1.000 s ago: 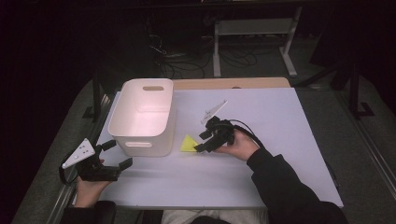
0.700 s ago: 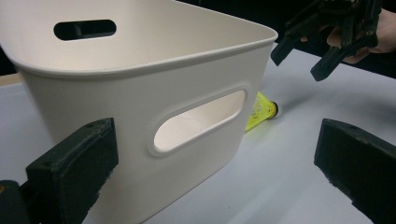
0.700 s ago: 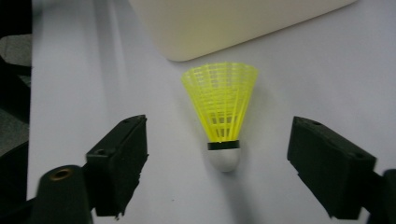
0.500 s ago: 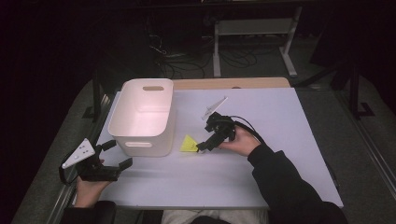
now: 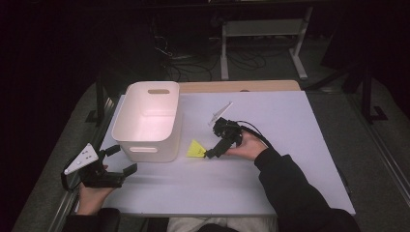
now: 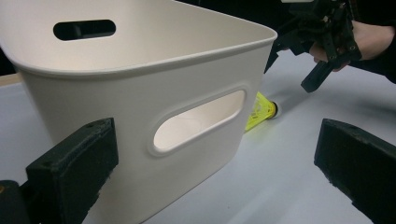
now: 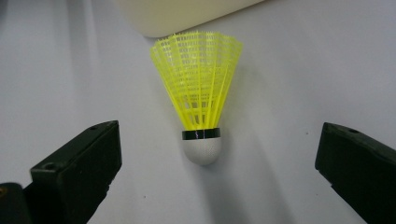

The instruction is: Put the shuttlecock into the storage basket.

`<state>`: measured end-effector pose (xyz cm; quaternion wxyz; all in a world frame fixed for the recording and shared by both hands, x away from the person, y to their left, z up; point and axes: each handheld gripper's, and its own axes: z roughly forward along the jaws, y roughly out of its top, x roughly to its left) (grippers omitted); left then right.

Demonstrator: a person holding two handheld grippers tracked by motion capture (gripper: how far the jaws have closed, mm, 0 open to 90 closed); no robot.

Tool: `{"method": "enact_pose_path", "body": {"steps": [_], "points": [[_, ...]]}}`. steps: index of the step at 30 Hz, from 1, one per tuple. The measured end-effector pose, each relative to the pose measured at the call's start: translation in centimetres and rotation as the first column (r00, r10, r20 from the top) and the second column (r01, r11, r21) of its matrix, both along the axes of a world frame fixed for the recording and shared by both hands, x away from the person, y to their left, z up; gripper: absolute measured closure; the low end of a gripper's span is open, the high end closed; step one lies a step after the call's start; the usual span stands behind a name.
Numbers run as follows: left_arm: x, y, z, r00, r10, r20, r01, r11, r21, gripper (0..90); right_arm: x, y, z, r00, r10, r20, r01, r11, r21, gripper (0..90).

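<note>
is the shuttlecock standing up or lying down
Lying down: the shuttlecock rests on its side on the table, cork toward the right gripper.

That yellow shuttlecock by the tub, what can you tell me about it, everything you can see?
The shuttlecock has a bright yellow netted skirt that looks like plastic, a thin black band and a rounded white nose. It lies on its side on the pale table, skirt toward the white tub and close beside it, nose toward the right claw. That claw's jaws stand wide open on either side of the nose without touching it.
</note>
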<state>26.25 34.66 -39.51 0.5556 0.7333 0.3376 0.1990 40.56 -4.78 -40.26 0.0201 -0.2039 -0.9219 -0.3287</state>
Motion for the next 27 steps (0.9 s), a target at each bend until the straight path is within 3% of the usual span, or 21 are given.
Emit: {"method": "enact_pose_path", "body": {"steps": [14,27], "points": [[0.0,0.0,0.0,1.0,0.0,0.001,0.0,1.0,0.0,0.0,0.1,0.9,-1.4,0.9994,0.032,-0.01,-0.033,0.9986,-0.042,0.8],[0.0,0.0,0.0,1.0,-0.002,0.002,0.002,1.0,-0.002,0.0,0.1,1.7,-2.7,0.9959,0.089,-0.011,-0.09,0.9938,-0.065,19.5]]}}
